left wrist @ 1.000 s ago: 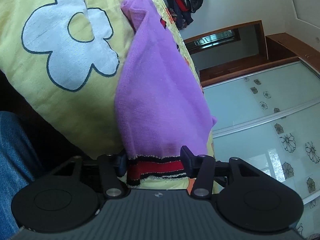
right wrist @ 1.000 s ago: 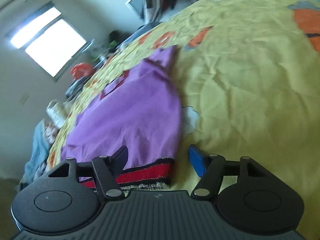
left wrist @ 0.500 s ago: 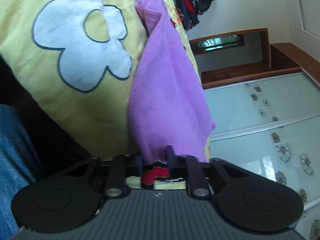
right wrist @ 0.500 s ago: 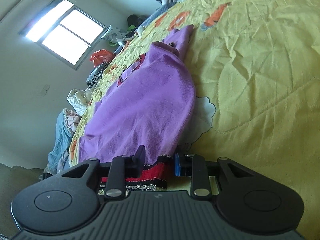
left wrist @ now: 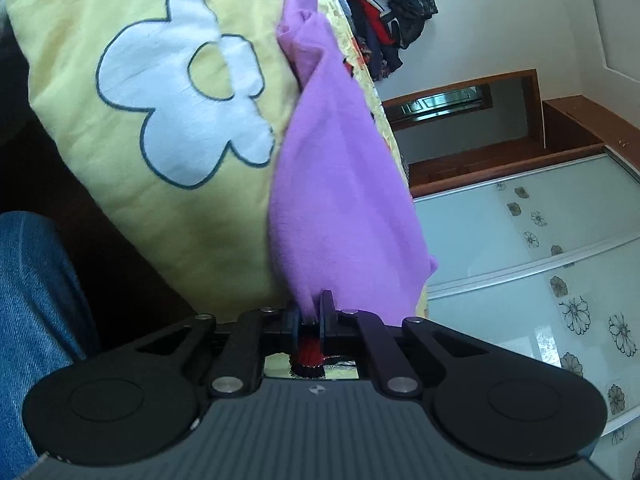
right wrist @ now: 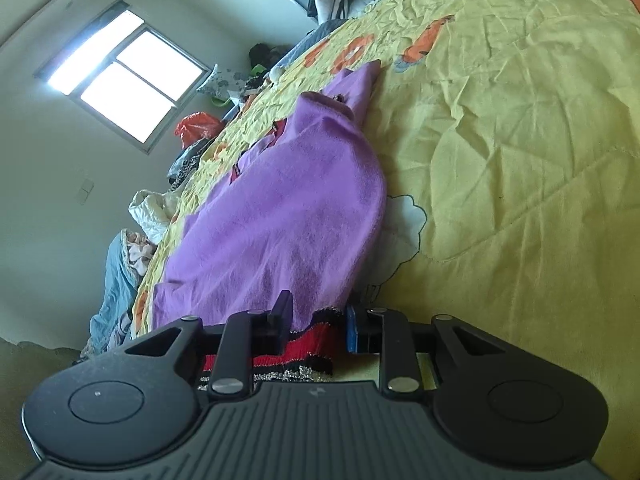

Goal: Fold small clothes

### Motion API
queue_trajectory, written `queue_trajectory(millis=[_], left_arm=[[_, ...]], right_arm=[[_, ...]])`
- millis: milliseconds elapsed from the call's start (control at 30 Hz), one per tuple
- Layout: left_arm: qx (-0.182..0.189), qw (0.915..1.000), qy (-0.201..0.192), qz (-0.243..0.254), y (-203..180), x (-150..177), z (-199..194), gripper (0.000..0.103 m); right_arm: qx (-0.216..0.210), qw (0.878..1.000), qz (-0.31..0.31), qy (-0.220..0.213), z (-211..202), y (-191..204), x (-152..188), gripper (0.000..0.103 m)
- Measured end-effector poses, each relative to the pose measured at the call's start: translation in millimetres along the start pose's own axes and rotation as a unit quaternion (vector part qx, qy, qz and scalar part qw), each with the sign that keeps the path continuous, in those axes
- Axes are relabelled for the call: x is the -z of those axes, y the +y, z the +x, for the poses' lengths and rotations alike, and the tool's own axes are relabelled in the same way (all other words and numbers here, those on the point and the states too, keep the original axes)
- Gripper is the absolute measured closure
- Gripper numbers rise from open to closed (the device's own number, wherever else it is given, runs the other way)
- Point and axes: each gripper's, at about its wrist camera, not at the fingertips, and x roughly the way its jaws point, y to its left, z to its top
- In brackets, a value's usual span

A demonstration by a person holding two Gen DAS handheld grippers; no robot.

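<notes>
yellow quilted bed cover (right wrist: 520, 160) with white and orange flower shapes, filling most of both views. behind it, a bright window (right wrist: 120, 76), heaps of other clothes (left wrist: 384, 20) at the far edge of the bed, and a wardrobe with flowered glass doors (left wrist: 540, 260). blue denim of a person's leg (left wrist: 36, 312) at the lower left of the left wrist view.

spread flat on the bed cover, a small purple knitted top (right wrist: 288, 216), with a red and black striped hem band (right wrist: 308, 344) at the near edge, nearest both cameras.

left gripper (left wrist: 310, 320) clenched on one corner of that hem, red band bunched between the pads. right gripper (right wrist: 318, 320) at the other hem corner, jaws closing, band caught between black finger and blue pad and seemingly gripped already.

step in hand, by judgement: pinching both hem corners to begin the fold. next move likely calls for lifting both corners together, evenly, and carrying the hem toward the neckline without letting the knit slip or drag the cover.
</notes>
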Motion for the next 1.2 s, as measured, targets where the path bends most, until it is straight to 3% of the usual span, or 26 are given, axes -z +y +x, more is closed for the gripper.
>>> queue_trajectory(millis=[33, 133, 267, 467, 667, 933, 1200], left_arm=[[-0.008, 1.0000, -0.001, 0.005, -1, 0, 2, 0.099], [-0.012, 0.9995, -0.010, 0.026, -9, 0, 5, 0.100], [0.006, 0.9976, -0.038, 0.058, -28, 7, -10, 0.100], [0.019, 0.9923, -0.073, 0.098, -60, 22, -43, 0.101], [0.028, 0.9894, -0.073, 0.122, -82, 48, -70, 0.101], [0.040, 0.9922, -0.078, 0.089, -66, 84, -100, 0.101], [0.063, 0.9927, -0.091, 0.049, -49, 109, -124, 0.101]], right_arm=[[0.003, 1.000, -0.001, 0.004, 2, 0, 0, 0.098], [0.009, 1.000, -0.019, 0.004, 4, 7, 1, 0.099], [0.000, 0.999, -0.042, -0.032, -10, 23, 8, 0.099], [-0.082, 0.990, -0.049, -0.099, -44, 45, 26, 0.099], [-0.103, 0.985, -0.065, -0.125, -73, 75, 50, 0.099], [-0.116, 0.981, -0.045, -0.148, -114, 90, 100, 0.099], [-0.101, 0.983, 0.019, -0.153, -118, 68, 131, 0.099]])
